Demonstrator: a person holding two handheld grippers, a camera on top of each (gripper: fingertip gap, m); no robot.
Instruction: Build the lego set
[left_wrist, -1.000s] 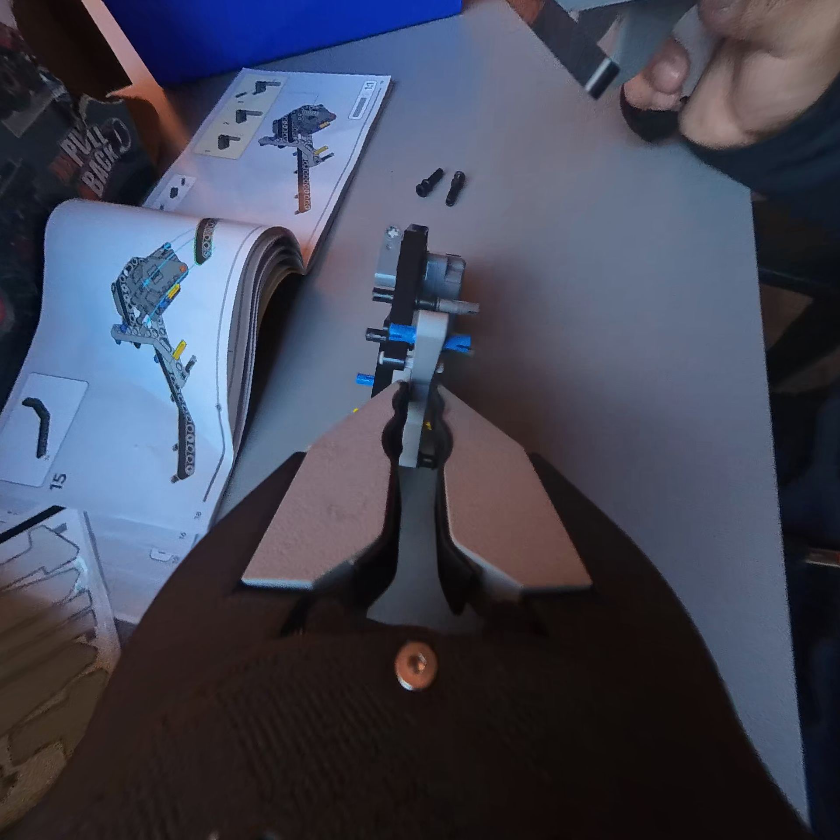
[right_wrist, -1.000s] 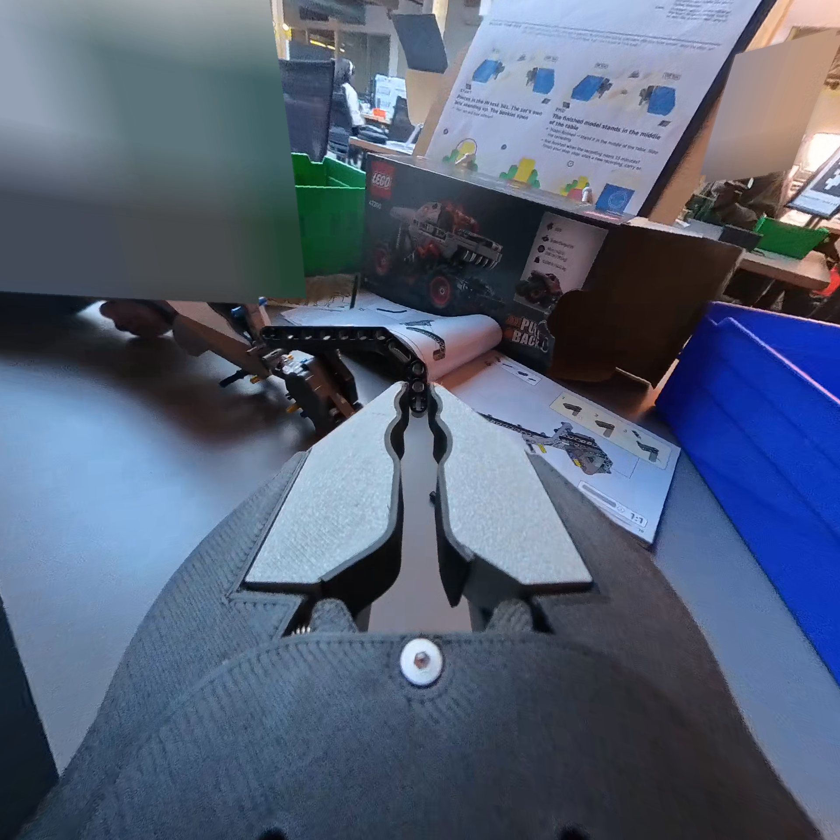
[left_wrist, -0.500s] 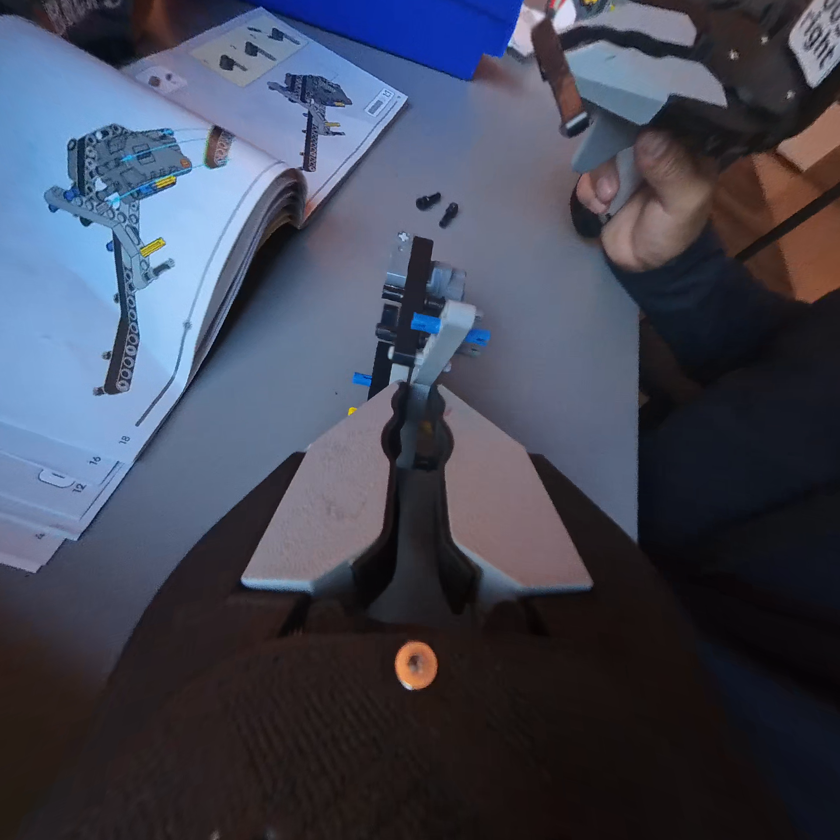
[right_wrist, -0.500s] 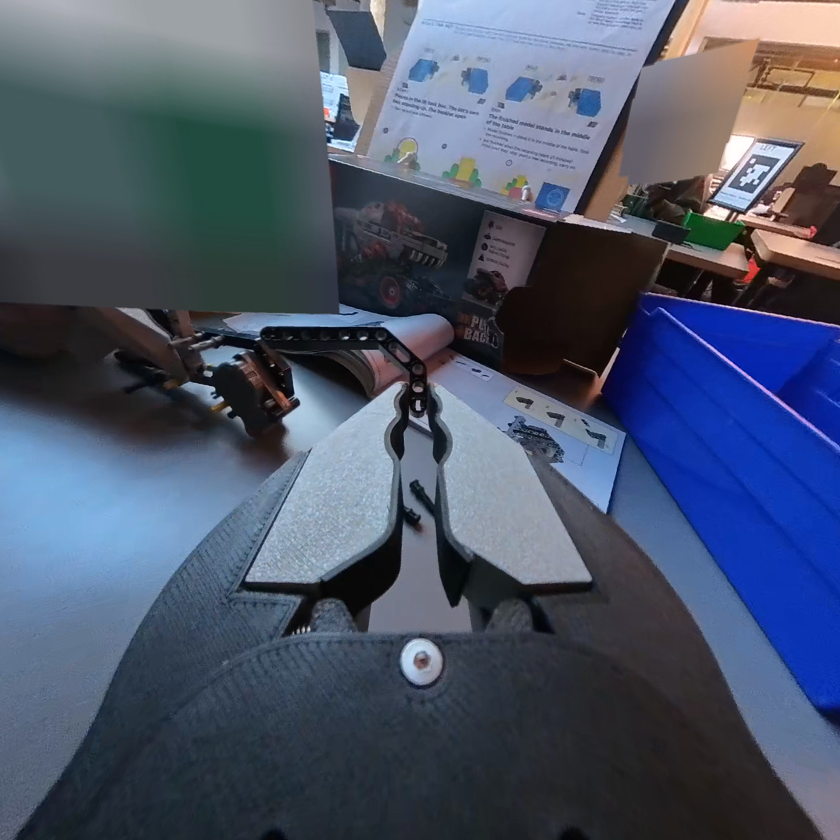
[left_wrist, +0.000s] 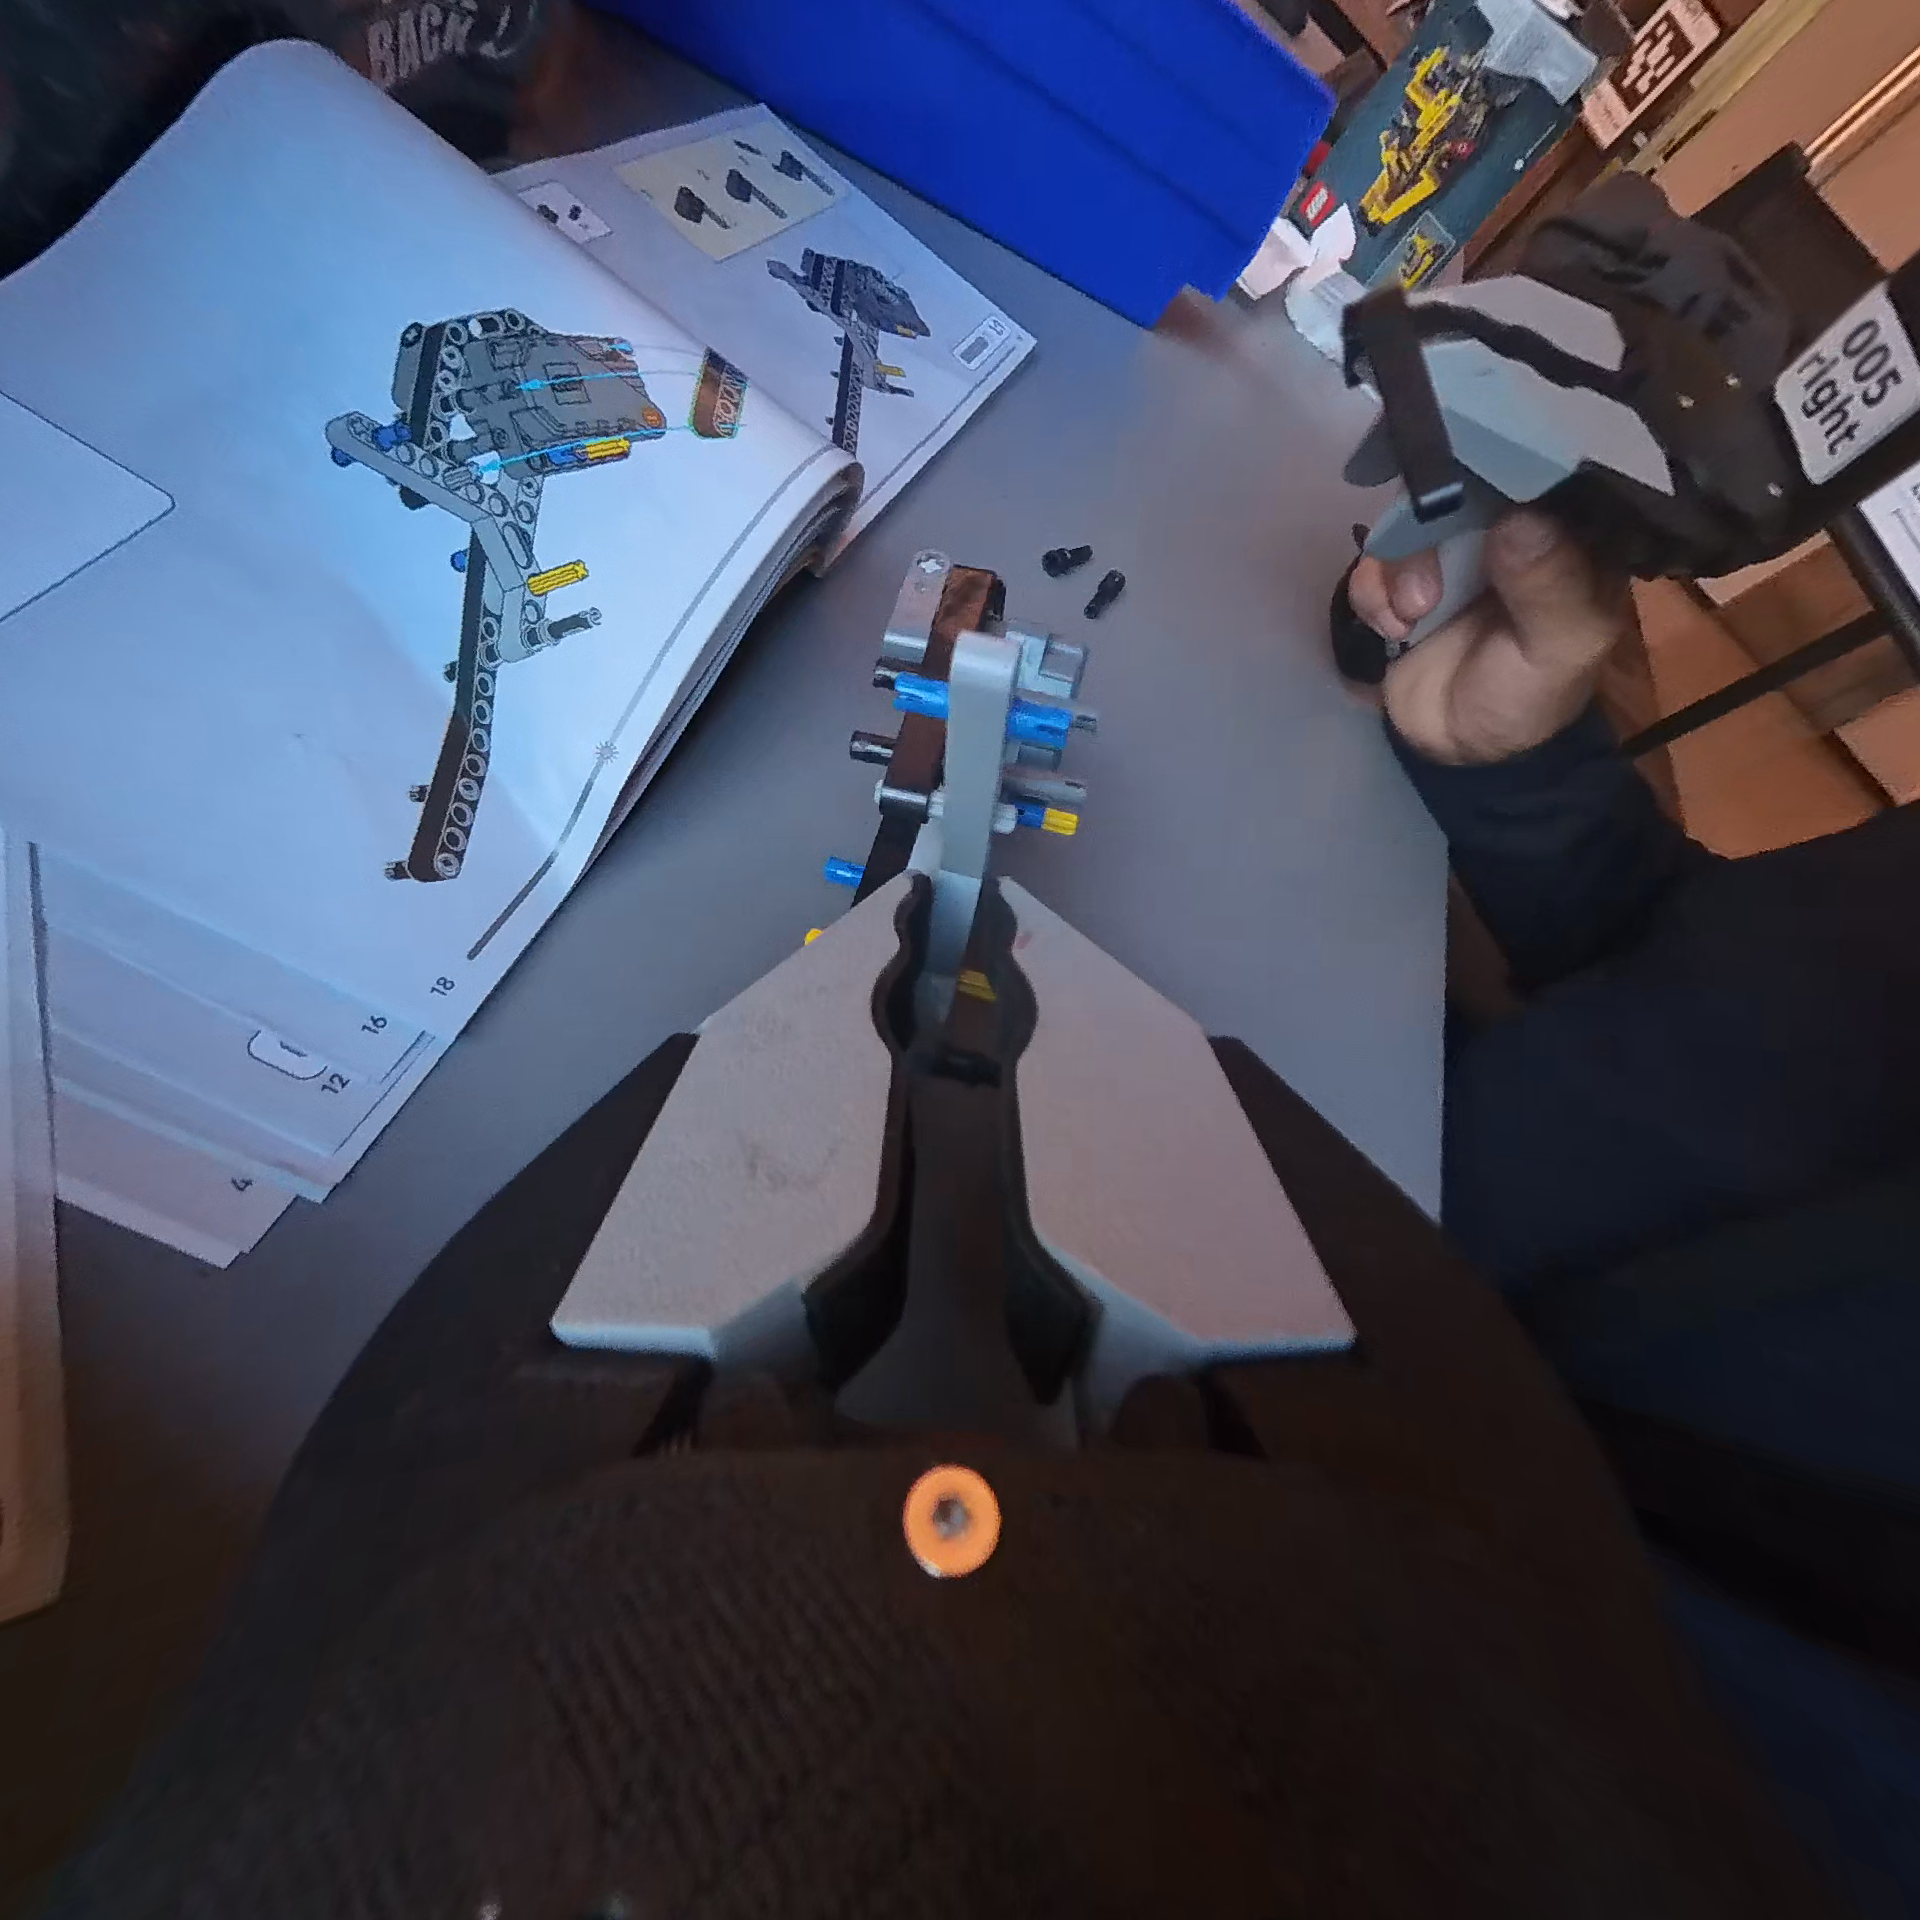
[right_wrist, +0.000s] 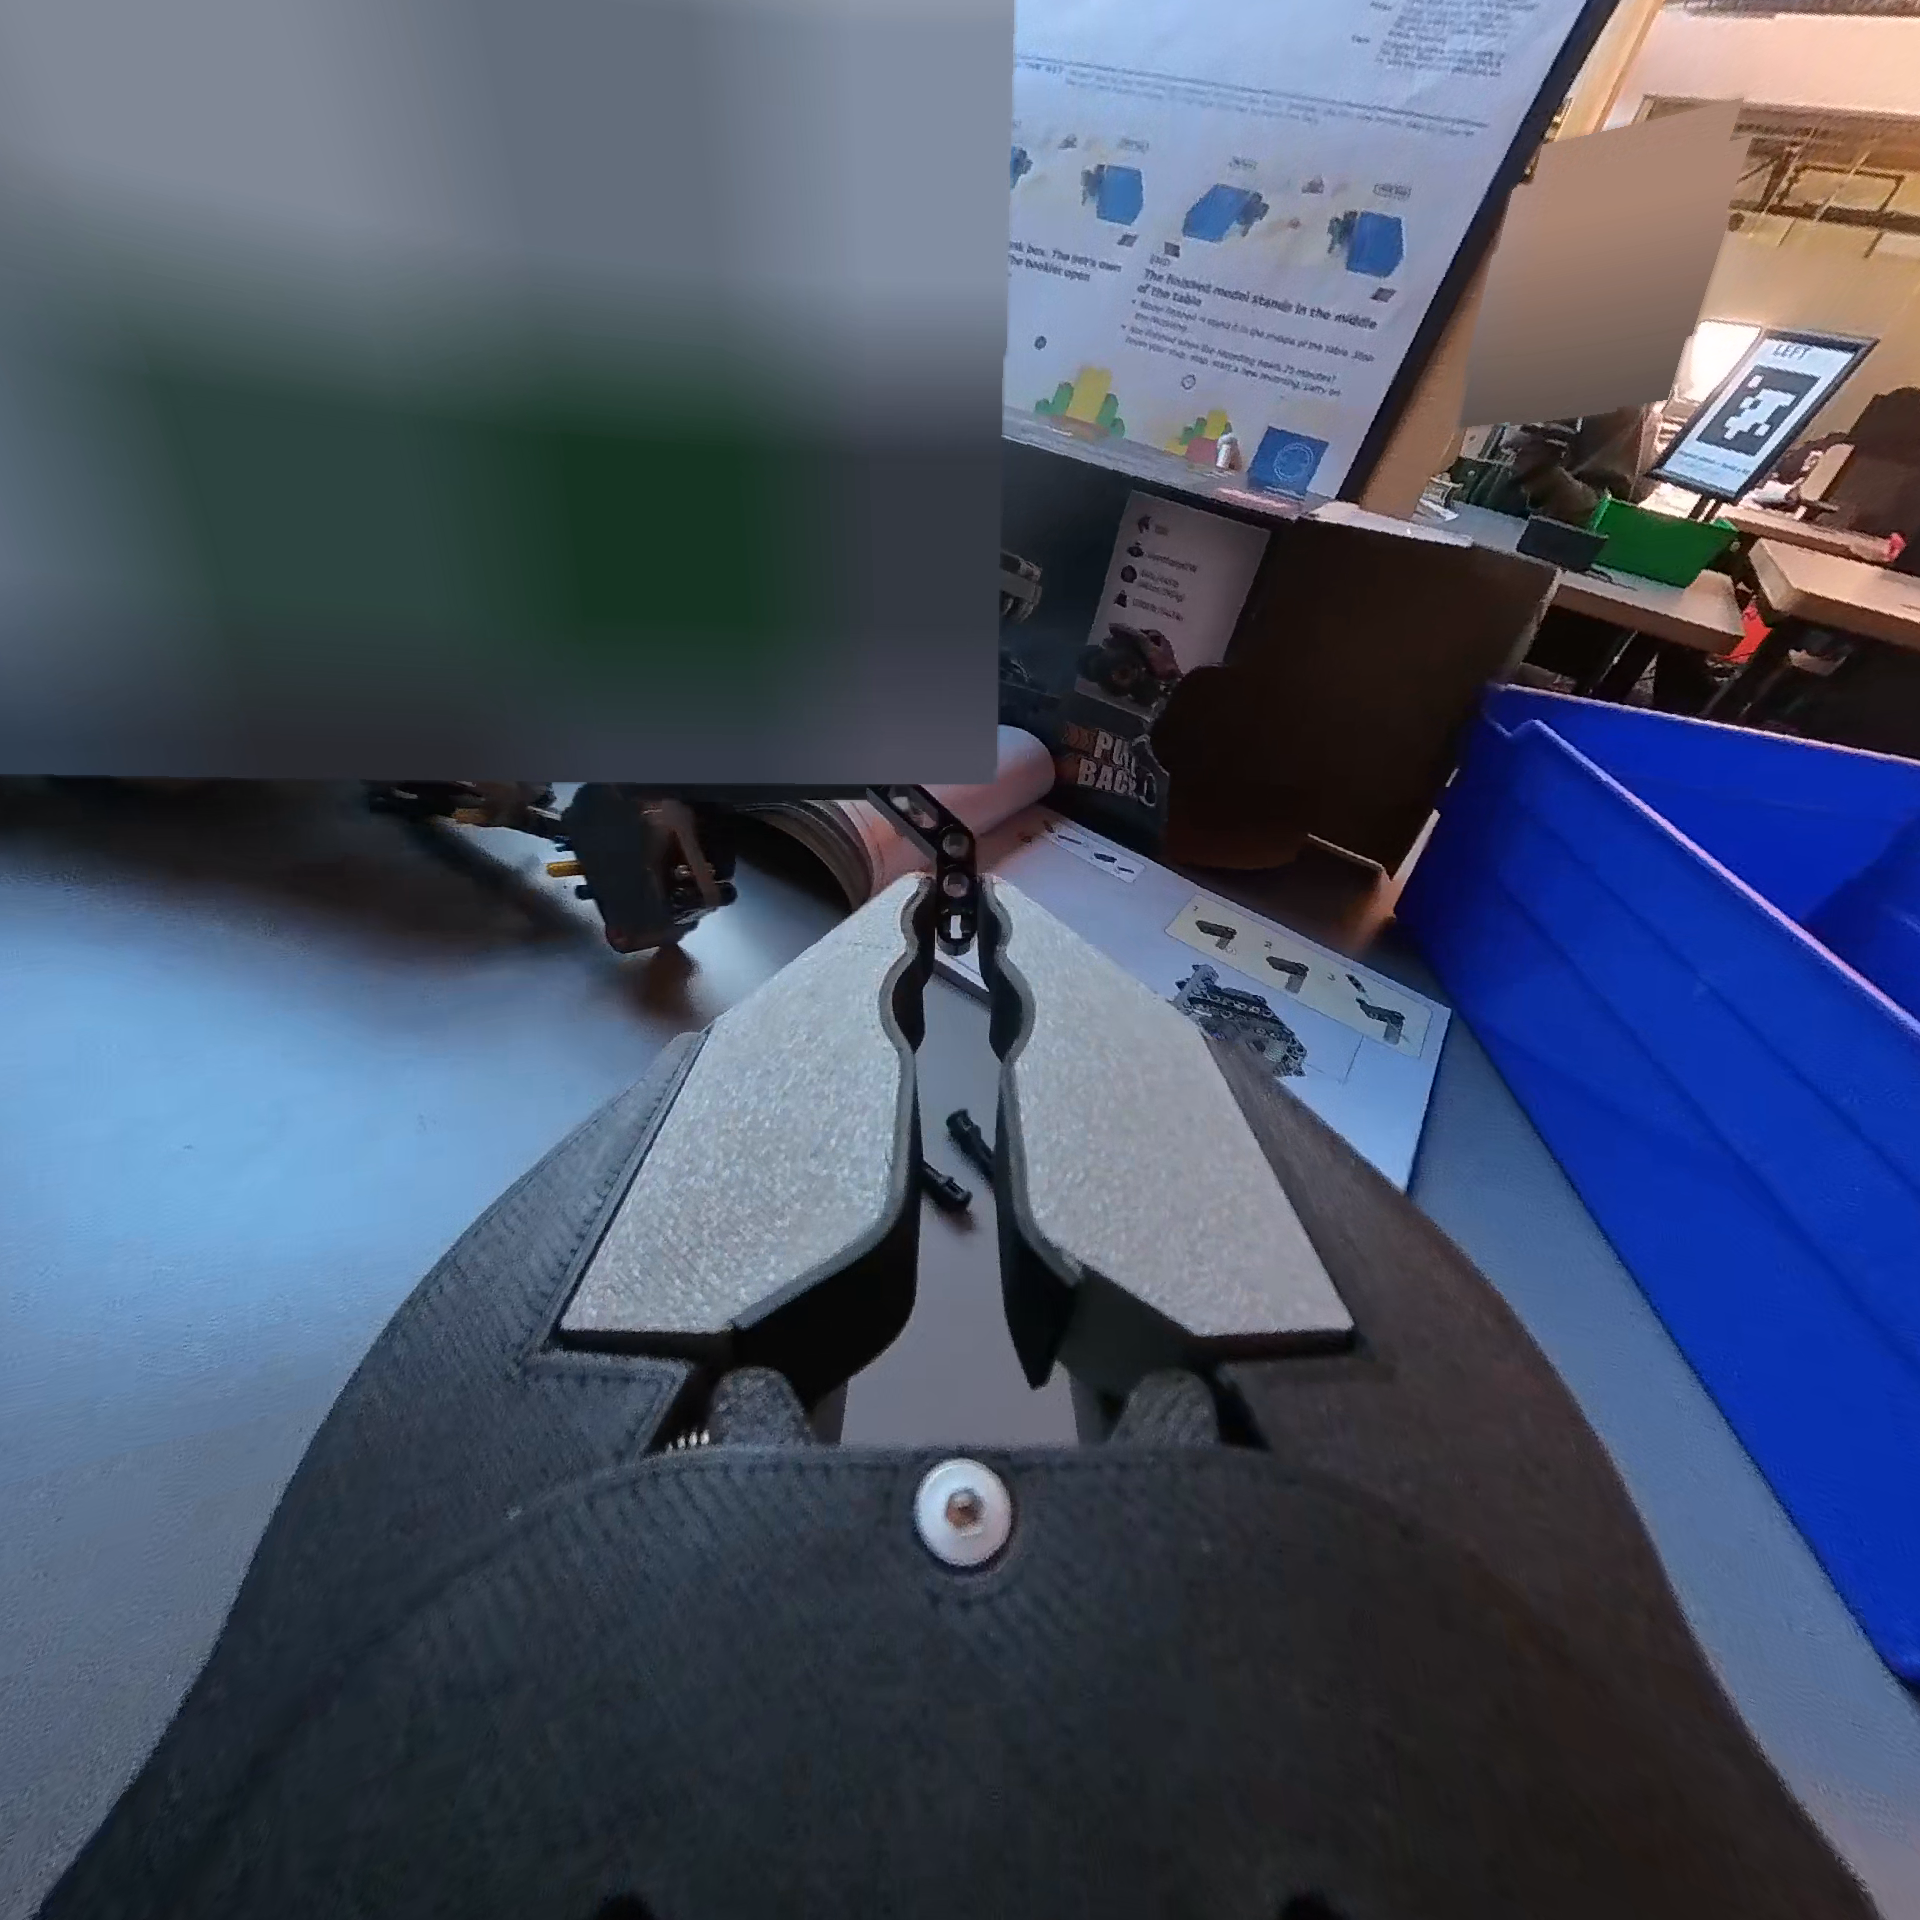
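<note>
My left gripper (left_wrist: 953, 904) is shut on the grey and black lego assembly (left_wrist: 971, 717), which has blue and yellow pins and sticks out above the grey table. The assembly also shows at the left of the right wrist view (right_wrist: 649, 868). My right gripper (right_wrist: 953, 904) is shut on the end of a black bent lego beam (right_wrist: 940, 847), whose far part is hidden behind a blurred patch. The right gripper also shows in the left wrist view (left_wrist: 1538, 416), held by a hand, at the upper right. Two black pins (left_wrist: 1086, 577) lie loose on the table; they show between the right fingers too (right_wrist: 956, 1158).
The open instruction booklet (left_wrist: 312, 582) lies at the left and back of the table (left_wrist: 1247, 883). A blue bin (right_wrist: 1683, 987) stands on the right side in the right wrist view. The dark set box (right_wrist: 1153, 665) and a poster stand behind. The table edge is near the hand. The grippers' ends are close to 20 centimetres from one another.
The left gripper has swung with the assembly, so the booklet sits more to the left and the right gripper has come into view. The right gripper has turned rightward with the beam.
</note>
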